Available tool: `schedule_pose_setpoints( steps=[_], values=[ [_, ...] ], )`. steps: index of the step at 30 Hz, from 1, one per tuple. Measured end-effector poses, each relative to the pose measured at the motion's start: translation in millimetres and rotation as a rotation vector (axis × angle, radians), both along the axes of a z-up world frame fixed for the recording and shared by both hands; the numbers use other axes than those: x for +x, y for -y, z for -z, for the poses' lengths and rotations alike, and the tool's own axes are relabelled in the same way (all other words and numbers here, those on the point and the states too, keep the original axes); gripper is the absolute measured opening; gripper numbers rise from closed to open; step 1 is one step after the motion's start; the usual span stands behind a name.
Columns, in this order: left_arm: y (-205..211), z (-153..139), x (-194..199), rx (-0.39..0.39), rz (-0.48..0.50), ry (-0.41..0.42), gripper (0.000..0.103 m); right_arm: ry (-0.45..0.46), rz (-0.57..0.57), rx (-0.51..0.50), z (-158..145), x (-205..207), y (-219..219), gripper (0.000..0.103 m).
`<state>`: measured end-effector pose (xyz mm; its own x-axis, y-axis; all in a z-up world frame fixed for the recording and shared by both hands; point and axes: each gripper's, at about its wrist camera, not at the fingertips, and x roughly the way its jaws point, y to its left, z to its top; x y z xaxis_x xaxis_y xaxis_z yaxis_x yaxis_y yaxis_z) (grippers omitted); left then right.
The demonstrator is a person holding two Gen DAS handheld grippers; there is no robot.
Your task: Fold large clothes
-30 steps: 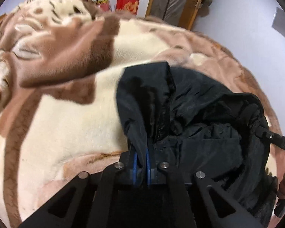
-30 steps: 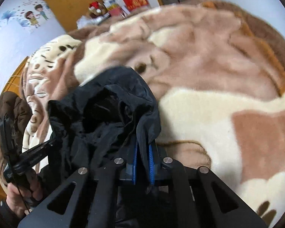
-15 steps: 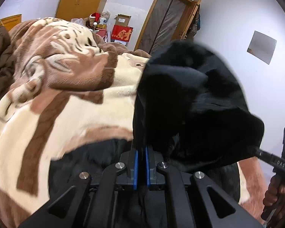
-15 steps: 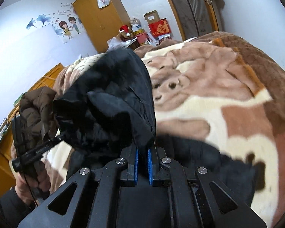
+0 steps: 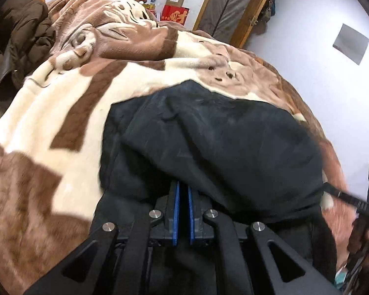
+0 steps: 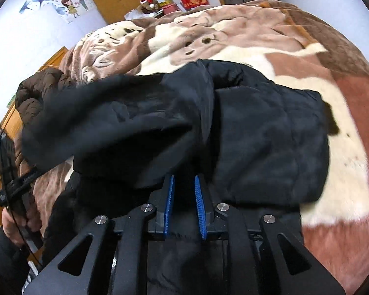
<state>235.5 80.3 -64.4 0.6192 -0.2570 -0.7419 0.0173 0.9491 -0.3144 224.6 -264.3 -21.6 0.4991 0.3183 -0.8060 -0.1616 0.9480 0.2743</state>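
Lowered since: right tool (image 6: pixel 183 191), ajar.

Even, soft indoor lighting; motion blur along black jacket (image 5: pixel 228 142) edges; strong fisheye vignetting at corners.

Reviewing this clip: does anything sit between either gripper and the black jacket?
Nothing visible does. The black jacket drapes straight over the left gripper, whose jaws pinch it, and over the right gripper, whose jaws stand slightly apart.

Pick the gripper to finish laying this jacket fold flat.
Left, probably. The left gripper is shut on the black jacket fold; the right gripper has parted jaws, gripping nothing.
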Motion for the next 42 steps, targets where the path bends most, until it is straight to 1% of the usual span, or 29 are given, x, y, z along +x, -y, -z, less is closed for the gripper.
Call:
schedule_pose_setpoints(
  steps=[2,3,5,6,7,8,9,10,11,13,15,17,18,19,20,21,23,26,28,29,31,33,34,36,38,40,42],
  values=[
    [-2,-4,-17,0.0,0.006,0.011,0.007,0.011,0.029,0.023,-5,-3,8,0.045],
    [-4,-8,-24,-0.006,0.009,0.019,0.007,0.017,0.048,0.04,-6,-4,13,0.048],
    [-7,-16,-31,-0.011,0.008,0.047,0.008,0.013,0.078,0.071,-7,-9,17,0.049],
    [-7,-21,-29,-0.013,0.007,0.06,0.011,0.001,0.091,0.094,-3,-7,18,0.049],
    [-5,-25,-24,-0.013,0.009,0.072,0.019,-0.008,0.094,0.108,-2,-10,14,0.049],
    [-4,-26,-19,-0.008,0.006,0.08,0.024,-0.023,0.094,0.128,2,-6,11,0.049],
    [-3,-26,-10,0.004,-0.004,0.086,0.031,-0.037,0.092,0.15,5,-3,6,0.049],
    [0,-25,2,0.011,-0.011,0.091,0.034,-0.048,0.092,0.17,7,-4,1,0.049],
    [2,-20,9,0.013,-0.011,0.085,0.034,-0.056,0.092,0.192,9,-4,-4,0.049],
    [11,0,30,0.001,-0.004,0.026,0.034,-0.074,0.092,0.24,17,5,-14,0.049],
    [22,21,40,-0.036,0.02,-0.037,0.034,-0.122,0.1,0.278,34,21,-23,0.049],
    [37,33,41,-0.024,0.042,-0.058,0.034,-0.163,0.114,0.31,47,33,-28,0.048],
    [43,36,38,-0.029,0.048,-0.06,0.034,-0.159,0.131,0.316,48,35,-27,0.041],
    [48,39,36,-0.041,0.053,-0.06,0.034,-0.147,0.148,0.3,46,36,-25,0.002],
    [51,40,34,-0.052,0.063,-0.063,0.034,-0.124,0.16,0.298,42,35,-20,0.004],
    [57,43,32,-0.058,0.078,-0.067,0.034,-0.101,0.167,0.294,38,33,-14,0.004],
    [68,45,28,-0.062,0.11,-0.074,0.034,-0.087,0.176,0.271,36,27,-3,0.003],
    [79,50,22,-0.031,0.151,-0.091,0.035,-0.12,0.183,0.224,50,23,7,0.004],
    [75,41,15,-0.033,0.154,-0.094,0.035,-0.149,0.164,0.19,56,22,4,0.005],
    [71,36,11,-0.039,0.152,-0.089,0.035,-0.152,0.161,0.172,54,20,3,0.014],
    [59,16,2,-0.037,0.14,-0.048,0.035,-0.13,0.154,0.13,41,13,2,0.024],
    [47,-5,-2,-0.029,0.123,0.016,0.035,-0.067,0.145,0.09,21,3,2,0.024],
    [41,-15,1,-0.016,0.105,0.047,0.035,-0.012,0.151,0.054,7,-4,2,0.024],
    [31,-25,19,0.012,0.073,0.091,0.035,0.087,0.151,0.021,-16,-8,-2,0.024],
    [23,-23,40,0.047,0.043,0.102,0.035,0.119,0.129,0.007,-24,2,-9,0.024],
    [16,-3,68,0.08,0.009,0.058,0.035,0.124,0.109,-0.026,-20,23,-20,0.024],
    [10,23,85,0.12,-0.026,-0.004,0.035,0.102,0.104,-0.106,0,48,-27,0.024]
  ],
)
